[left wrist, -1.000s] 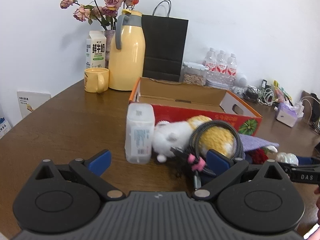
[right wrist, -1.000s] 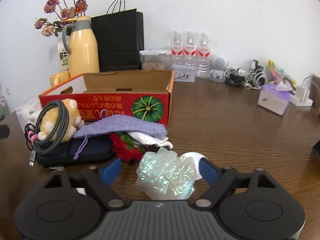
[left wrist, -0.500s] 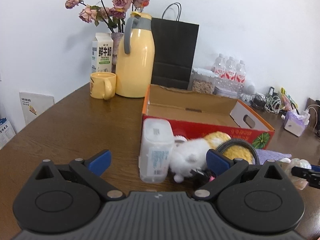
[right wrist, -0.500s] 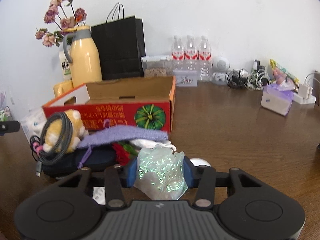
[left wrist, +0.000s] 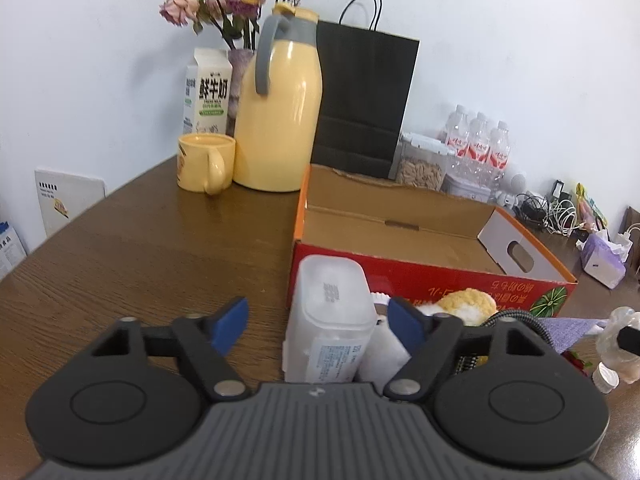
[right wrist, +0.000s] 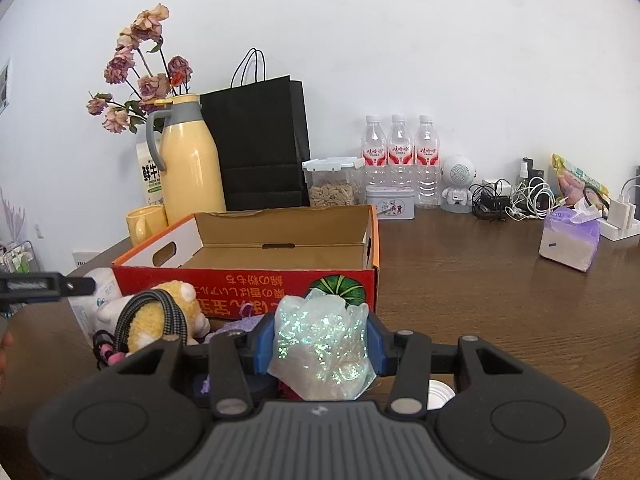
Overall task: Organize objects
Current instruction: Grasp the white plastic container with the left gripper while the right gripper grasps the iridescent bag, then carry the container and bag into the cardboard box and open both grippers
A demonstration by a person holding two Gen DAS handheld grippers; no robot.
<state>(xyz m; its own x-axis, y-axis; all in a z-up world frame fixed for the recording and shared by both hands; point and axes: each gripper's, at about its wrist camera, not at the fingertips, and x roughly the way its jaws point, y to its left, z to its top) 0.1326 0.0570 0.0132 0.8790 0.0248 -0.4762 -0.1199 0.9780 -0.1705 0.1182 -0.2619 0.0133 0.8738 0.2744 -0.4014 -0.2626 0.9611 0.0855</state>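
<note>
Shiny bag (right wrist: 323,346) is pinched in the right tongs (right wrist: 322,344) — probably bound for the box (right wrist: 280,256); left tongs (left wrist: 318,320) gape, holding nothing.

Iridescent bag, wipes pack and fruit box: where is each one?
iridescent bag (right wrist: 324,344), right wrist view, its crinkled front.
wipes pack (left wrist: 332,312), left wrist view, its white lid.
fruit box (right wrist: 280,256), right wrist view, its bare floor.

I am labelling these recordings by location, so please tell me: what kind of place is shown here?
Probably a home or a small office room, not a lab: a brown wooden table against a white wall carries a yellow thermos, a milk carton, dried roses and tangled chargers.
</note>
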